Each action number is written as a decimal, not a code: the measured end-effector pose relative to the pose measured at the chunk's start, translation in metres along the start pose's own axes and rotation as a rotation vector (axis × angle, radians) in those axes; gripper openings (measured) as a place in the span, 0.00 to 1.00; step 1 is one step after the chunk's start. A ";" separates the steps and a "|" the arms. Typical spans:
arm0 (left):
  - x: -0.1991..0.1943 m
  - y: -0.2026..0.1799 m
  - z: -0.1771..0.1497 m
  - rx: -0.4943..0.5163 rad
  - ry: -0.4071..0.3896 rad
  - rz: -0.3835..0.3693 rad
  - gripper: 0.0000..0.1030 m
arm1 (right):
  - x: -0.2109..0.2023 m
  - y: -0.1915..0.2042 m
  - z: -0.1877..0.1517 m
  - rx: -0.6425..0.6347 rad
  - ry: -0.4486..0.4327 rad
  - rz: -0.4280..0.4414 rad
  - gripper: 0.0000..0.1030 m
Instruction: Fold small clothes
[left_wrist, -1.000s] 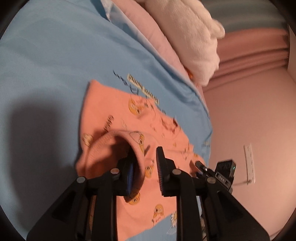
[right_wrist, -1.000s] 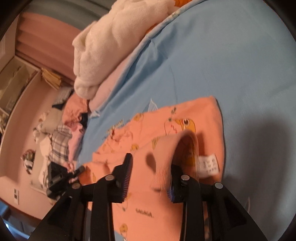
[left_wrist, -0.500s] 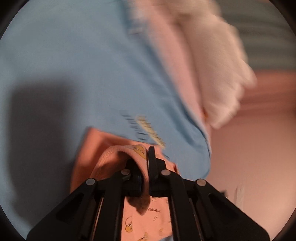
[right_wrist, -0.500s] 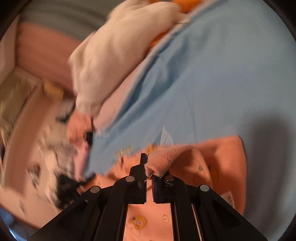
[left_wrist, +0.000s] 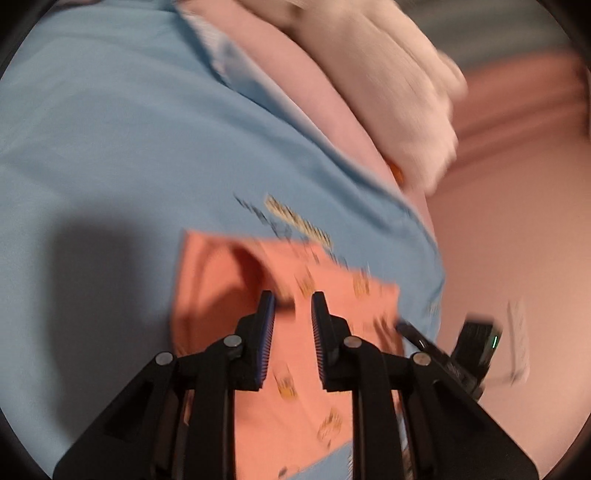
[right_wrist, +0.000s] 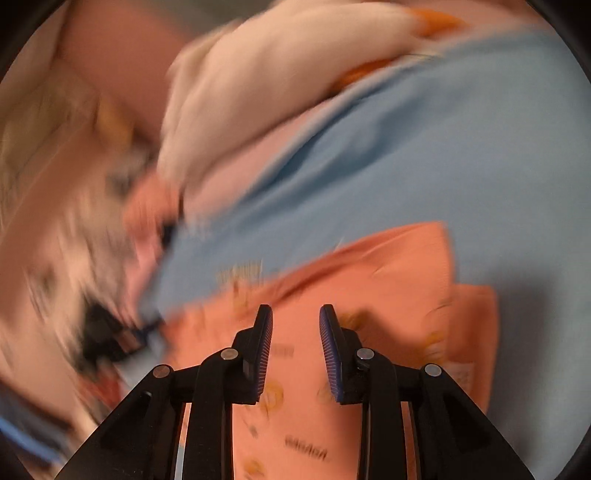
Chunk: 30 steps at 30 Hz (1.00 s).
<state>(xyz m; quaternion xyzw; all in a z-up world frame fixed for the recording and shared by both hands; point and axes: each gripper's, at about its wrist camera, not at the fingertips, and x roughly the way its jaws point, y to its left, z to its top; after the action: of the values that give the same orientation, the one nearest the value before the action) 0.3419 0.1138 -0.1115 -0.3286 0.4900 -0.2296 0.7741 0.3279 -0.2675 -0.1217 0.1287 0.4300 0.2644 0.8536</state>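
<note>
Nearest each lens, both tools had just let go. The left gripper (left_wrist: 291, 301) stood with its jaws parted and nothing between them, where half a second earlier they had been pinched tight on the ribbed hem of the orange printed garment (left_wrist: 295, 332). The right gripper (right_wrist: 295, 314) showed the same change: its jaws were apart and empty, after being clamped on a raised fold of that cloth.

Directly under and just ahead of both grippers lay the garment, spread on the blue bedsheet (left_wrist: 129, 147). In the right wrist view a turned-over layer ended in a straight edge ahead and to the right of the fingers, with a second layer and a white care label (right_wrist: 463, 373) showing beyond it at the right. In the left wrist view a raised crease sat just left of the fingers. Both views were smeared by motion, so finer detail could not be read.

By my judgement one fold had been carried over and dropped, and the piece was ready for smoothing or a further fold.

Farther ahead, past the sheet's edge, lay a pink blanket (left_wrist: 314, 92) with a cream fleece bundle (left_wrist: 388, 85) on it.
</note>
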 end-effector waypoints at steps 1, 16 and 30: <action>0.005 -0.004 -0.004 0.027 0.028 0.005 0.19 | 0.016 0.017 -0.002 -0.074 0.058 -0.023 0.22; -0.018 0.004 -0.031 0.084 0.022 0.067 0.21 | 0.034 0.041 0.030 0.057 -0.128 0.031 0.21; -0.036 0.002 -0.071 0.187 -0.029 0.172 0.23 | 0.086 0.113 -0.004 -0.198 0.077 0.047 0.21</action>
<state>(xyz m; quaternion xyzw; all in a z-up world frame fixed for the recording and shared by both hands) 0.2627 0.1195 -0.1130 -0.2150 0.4815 -0.2023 0.8252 0.3281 -0.1260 -0.1311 0.0433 0.4311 0.3303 0.8386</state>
